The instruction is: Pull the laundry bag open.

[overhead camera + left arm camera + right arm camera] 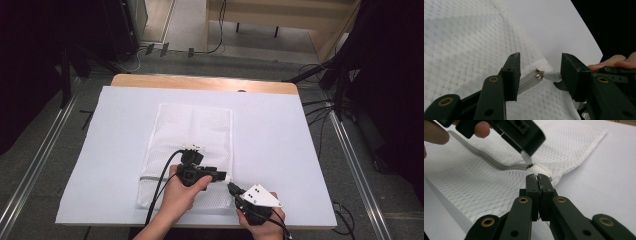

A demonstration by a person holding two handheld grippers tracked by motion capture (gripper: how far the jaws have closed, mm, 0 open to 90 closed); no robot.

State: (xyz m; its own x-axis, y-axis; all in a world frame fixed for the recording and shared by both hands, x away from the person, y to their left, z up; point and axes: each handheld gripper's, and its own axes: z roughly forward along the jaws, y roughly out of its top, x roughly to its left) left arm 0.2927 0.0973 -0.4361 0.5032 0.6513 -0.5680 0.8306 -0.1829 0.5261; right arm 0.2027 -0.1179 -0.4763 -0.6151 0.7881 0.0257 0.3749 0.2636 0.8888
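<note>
1. The white mesh laundry bag (192, 150) lies flat near the middle of the white table cover (280, 150), its zipper (486, 160) running across the end nearest the person
2. The left gripper (540, 75) has its jaws released, standing one on each side of the white zipper pull tab (552, 76) without touching it
3. The right gripper (538, 180) is clenched on the bag's corner hem (546, 173), just beside the zipper end
4. Handling judgement: the bag looks light, soft and limp; the mesh will bunch and slide on the smooth cover unless one corner is pinned
5. The pull tab is small and smooth, so it may slip from a shallow grip
6. Take hold of the tab across its flat faces, close to the metal slider (539, 74), and hold the hem taut so the slider does not drag the fabric along
</note>
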